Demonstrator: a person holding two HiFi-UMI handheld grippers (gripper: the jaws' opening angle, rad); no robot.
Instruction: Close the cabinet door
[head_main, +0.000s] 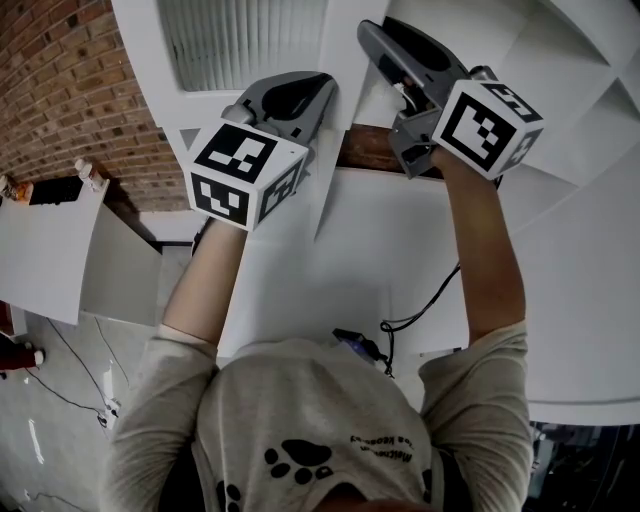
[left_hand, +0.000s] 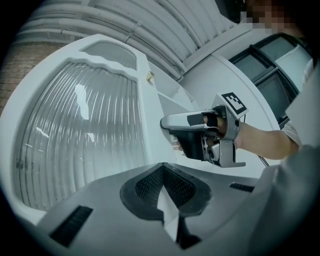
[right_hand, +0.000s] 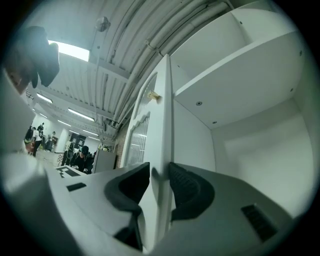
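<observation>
My right gripper (right_hand: 159, 174) clamps the open cabinet door (right_hand: 162, 117) by its free edge; my left gripper (left_hand: 161, 169), jaws together, sits by its glass (left_hand: 75, 150). Grip made, I judge; next, swing it toward the shelves (right_hand: 235, 65), then release

White cabinet door (left_hand: 142, 125), tall and upright, swung open, well off the cabinet (right_hand: 240, 100) and its shelf. Framed panel of ribbed glass (left_hand: 75, 140) with a scalloped, arched top. Small yellowish knob (left_hand: 149, 76) high up near the free edge.
</observation>
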